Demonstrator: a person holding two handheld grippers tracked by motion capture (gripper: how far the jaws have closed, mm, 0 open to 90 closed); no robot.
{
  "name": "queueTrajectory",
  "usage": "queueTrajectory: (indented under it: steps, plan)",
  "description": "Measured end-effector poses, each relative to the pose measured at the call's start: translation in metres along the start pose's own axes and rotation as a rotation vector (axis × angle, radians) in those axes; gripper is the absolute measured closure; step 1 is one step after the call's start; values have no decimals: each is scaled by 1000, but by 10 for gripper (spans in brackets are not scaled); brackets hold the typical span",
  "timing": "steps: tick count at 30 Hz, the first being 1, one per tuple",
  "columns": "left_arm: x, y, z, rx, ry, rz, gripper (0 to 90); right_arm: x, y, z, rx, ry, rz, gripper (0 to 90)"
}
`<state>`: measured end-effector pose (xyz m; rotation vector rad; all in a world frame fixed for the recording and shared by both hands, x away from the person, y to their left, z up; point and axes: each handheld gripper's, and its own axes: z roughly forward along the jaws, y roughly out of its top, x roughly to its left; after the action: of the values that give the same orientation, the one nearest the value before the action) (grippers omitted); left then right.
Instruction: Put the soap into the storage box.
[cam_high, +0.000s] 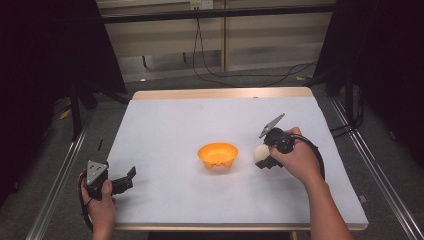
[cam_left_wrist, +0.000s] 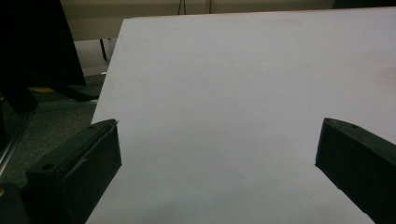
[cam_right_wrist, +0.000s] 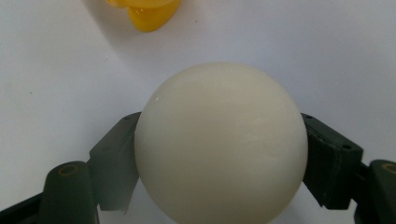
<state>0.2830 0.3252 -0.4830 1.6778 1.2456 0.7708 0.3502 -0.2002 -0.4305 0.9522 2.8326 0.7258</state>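
We start with the white ball (cam_right_wrist: 221, 144). In the right gripper view it sits between the two black fingers (cam_right_wrist: 114, 158) of the right gripper (cam_high: 265, 159), and each finger presses on one side of it, so the fingers are closed only as far as the ball permits. In the high view the ball (cam_high: 260, 153) is just to the right of the orange bowl (cam_high: 218, 155), near to it but not over it. We cannot tell if the ball rests on the worktop (cam_high: 165, 125) or is lifted a little above it.

The orange bowl stands upright near the middle of the worktop. In the high view its inside seems to hold nothing, although some pale marks near the bottom are too small for us to read. In the right gripper view, a part of the bowl (cam_right_wrist: 152, 14) appears at the top edge, beyond the ball.

We judge that the work is to put the ball into the bowl. The grasp looks done; what is left is to carry the ball over the rim, to open the fingers and to let it fall inside. So we think we are about in the middle of the task.

The left gripper (cam_high: 127, 179) waits at the near left corner of the worktop, well apart from the bowl. Its fingers (cam_left_wrist: 77, 170) stand wide open and they hold nothing; between them we see only the bare white surface.
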Motion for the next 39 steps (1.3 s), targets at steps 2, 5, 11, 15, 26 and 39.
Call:
queueTrajectory:
  steps: [2, 5, 11, 15, 26, 39]
  plan:
    - [1, 0, 0, 0, -2, 1, 1, 0, 1, 0, 1, 0, 1, 234]
    - [0, 0, 0, 1, 0, 1, 0, 1, 4, -2, -1, 4, -4, 234]
    - [0, 0, 0, 1, -3, -3, 0, 3, 11, -5, -14, 7, -17, 234]
    - [0, 0, 0, 3, -2, -1, 0, 4, 16, -7, -17, 4, -28, 234]
    - [0, 0, 0, 2, -4, -6, 0, 9, 32, -9, -19, 21, -45, 234]
    - [-1, 0, 0, 3, -2, 4, 0, 19, 50, -9, -39, 39, -79, 234]
